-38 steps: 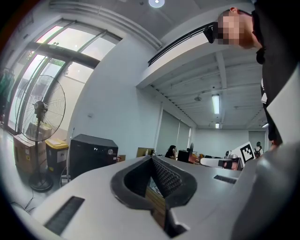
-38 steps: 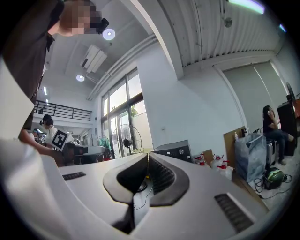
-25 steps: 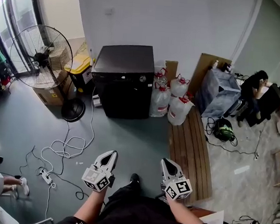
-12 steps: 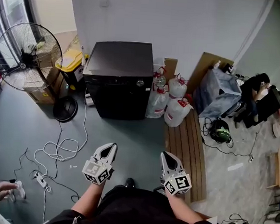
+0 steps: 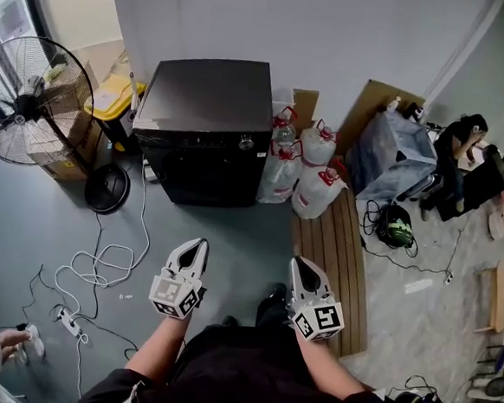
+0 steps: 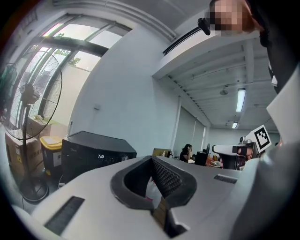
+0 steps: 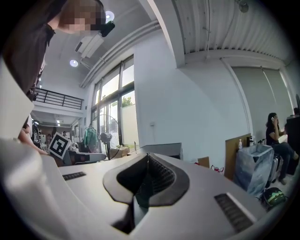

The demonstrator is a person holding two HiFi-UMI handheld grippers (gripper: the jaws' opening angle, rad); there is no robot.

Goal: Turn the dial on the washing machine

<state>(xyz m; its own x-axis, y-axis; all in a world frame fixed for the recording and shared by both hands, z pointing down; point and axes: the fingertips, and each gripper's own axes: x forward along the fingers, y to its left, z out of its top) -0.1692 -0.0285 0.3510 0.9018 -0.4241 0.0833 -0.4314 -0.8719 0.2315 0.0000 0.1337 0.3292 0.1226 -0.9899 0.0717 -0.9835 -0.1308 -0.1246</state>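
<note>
Grey floor: runs from the person's feet to the white back wall.

Black box-shaped washing machine: stands against that wall, upper centre of the head view, front panel facing the person. Well apart from both grippers.

Large round-caged pedestal fan: left of the machine, with its dark base on the floor.

Brown slatted wooden boards: lie on the floor to the right, just beside the right gripper as the head view frames it.

Clear plastic water jugs with red caps: clustered against the machine's right side.

Left gripper: held level and pointing toward the machine. Jaws closed together, with nothing between them.

Right gripper: held level alongside the left. Jaws likewise closed together and empty.

Small silvery round dial: set at the right end of the machine's front control strip. Neither gripper touches it.
</note>
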